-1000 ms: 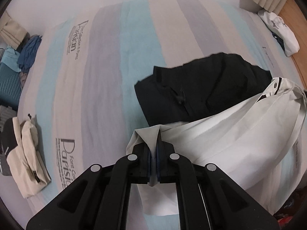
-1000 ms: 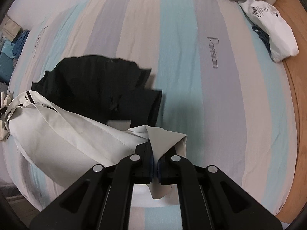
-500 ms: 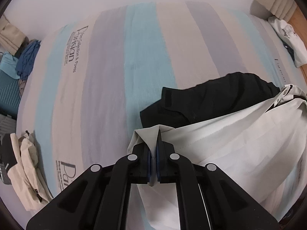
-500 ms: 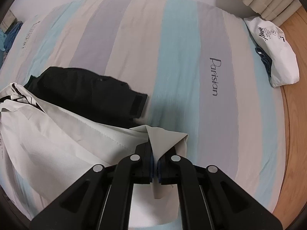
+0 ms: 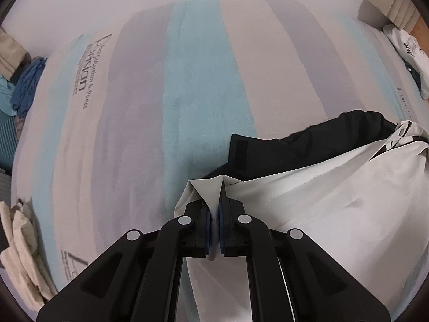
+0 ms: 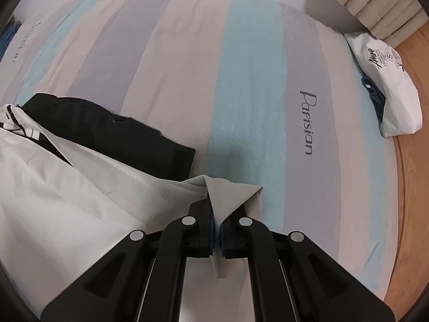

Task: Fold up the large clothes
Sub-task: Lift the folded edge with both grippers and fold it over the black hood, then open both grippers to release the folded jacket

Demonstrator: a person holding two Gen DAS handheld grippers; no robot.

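A large white garment [image 5: 335, 201] with black trim is stretched between my two grippers above the striped bed [image 5: 201, 80]. My left gripper [image 5: 214, 214] is shut on one corner of its edge. My right gripper [image 6: 217, 214] is shut on the other corner, and the white garment [image 6: 67, 187] runs off to the left in that view. A black garment [image 5: 308, 145] lies on the bed under the white one and beyond it; it also shows in the right wrist view [image 6: 107, 134].
A pile of blue clothes [image 5: 24, 91] and beige clothes [image 5: 21, 255] lie at the bed's left side. A white folded shirt [image 6: 386, 86] lies at the right edge, beside beige cushions [image 6: 375, 2] and wooden floor [image 6: 413, 187].
Both grippers have carried the white garment forward over the black one, which is now mostly covered. The white cloth is pulled flatter and tauter between them.
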